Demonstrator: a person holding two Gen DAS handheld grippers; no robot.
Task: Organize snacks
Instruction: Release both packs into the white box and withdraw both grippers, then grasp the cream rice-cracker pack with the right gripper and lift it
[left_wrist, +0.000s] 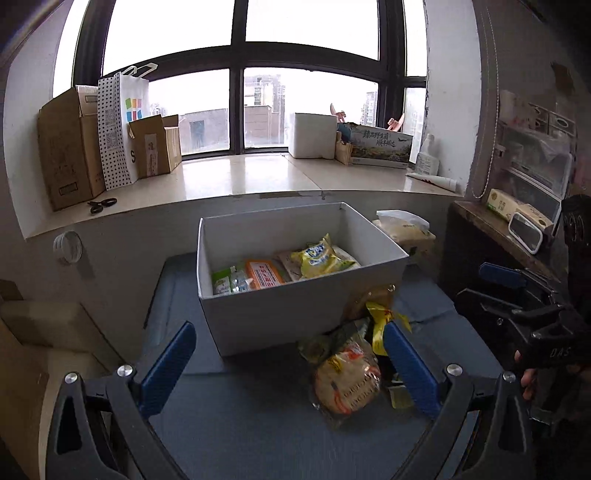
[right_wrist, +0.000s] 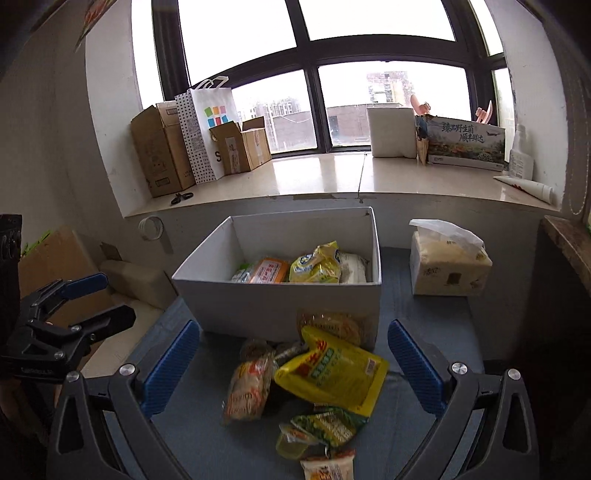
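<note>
**Snack sort: box part filled, pile waiting, both tools empty**

Step in hand, as I judge it: between picks. The white box (right_wrist: 280, 306) sits on the blue-grey counter (right_wrist: 221, 450) below the window sill and already holds several packets, among them an orange packet (right_wrist: 269, 271) and a yellow bag (right_wrist: 316, 264). A loose pile lies on the counter in front of the box, touching its near wall.

Left tool (left_wrist: 291, 365): released, jaws wide, nothing between them; the pile sits toward its right finger. Right tool (right_wrist: 293, 369): likewise spread and empty, hovering over the pile with the packets between its fingers.

Pile contents, right wrist view:
- yellow pouch (right_wrist: 332, 373), on top, long axis running diagonally from upper left to lower right, tilted against the packets under it.
- cracker pack (right_wrist: 249, 387), just left of the pouch, long axis roughly toward the box, far end pointing at its near wall.
- green packet (right_wrist: 327, 424) and a small jelly cup (right_wrist: 293, 441), nearest the camera.

Next move, my reading: lower the right tool onto the yellow pouch, jaws across its short width, lift clear of the box wall, release inside. Pouch looks slick and floppy; the grip may slip.

A tissue pack (right_wrist: 448, 266) stands right of the box, apart from it.
</note>
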